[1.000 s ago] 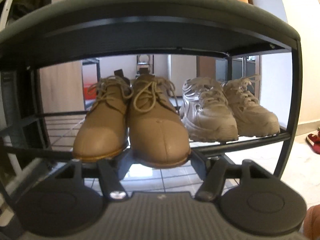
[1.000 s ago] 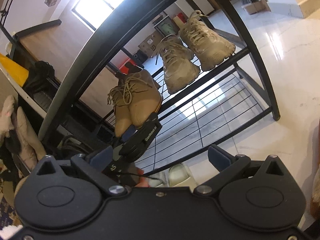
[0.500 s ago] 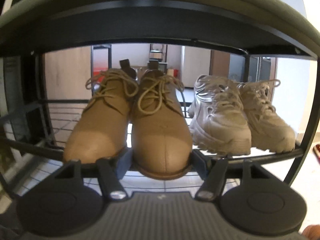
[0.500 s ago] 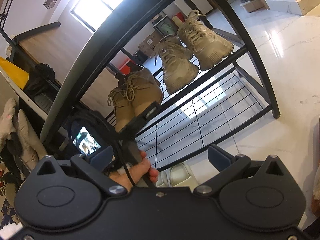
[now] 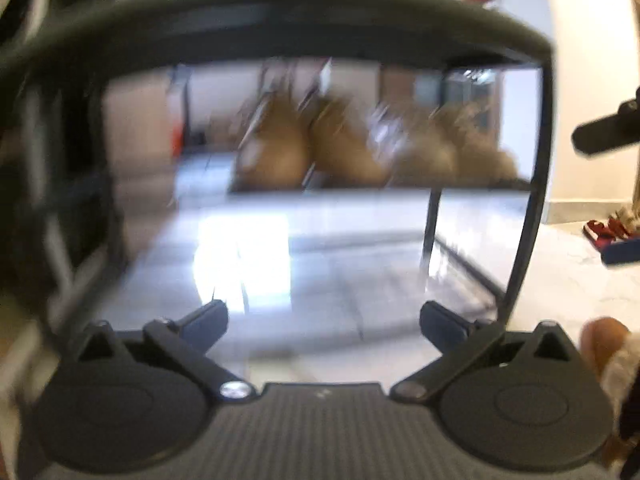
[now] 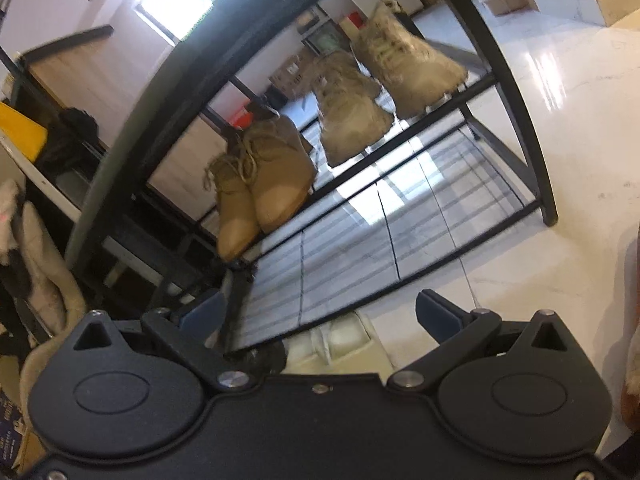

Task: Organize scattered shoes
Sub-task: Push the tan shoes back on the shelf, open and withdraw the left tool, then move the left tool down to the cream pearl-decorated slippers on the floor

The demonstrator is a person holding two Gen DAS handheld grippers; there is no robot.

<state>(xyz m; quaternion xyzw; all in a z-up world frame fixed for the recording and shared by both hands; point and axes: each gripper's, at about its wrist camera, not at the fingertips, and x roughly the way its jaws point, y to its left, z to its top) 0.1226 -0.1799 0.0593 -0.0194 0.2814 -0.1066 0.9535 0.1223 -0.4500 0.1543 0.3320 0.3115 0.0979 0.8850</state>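
Left gripper (image 5: 324, 322) opening wide with nothing between its jaws, right gripper (image 6: 320, 314) held apart and empty, tan lace-up shoes (image 6: 260, 184) and beige sneakers (image 6: 384, 76) set on black shoe rack (image 6: 400, 120), centre of frame.

Left wrist view blurred, low, facing shoe rack (image 5: 532, 208) head-on, tan shoes (image 5: 308, 152) at 12 o'clock, right wrist view close, tilted, same rack (image 6: 532, 152), shoes (image 6: 260, 188) at 11 o'clock
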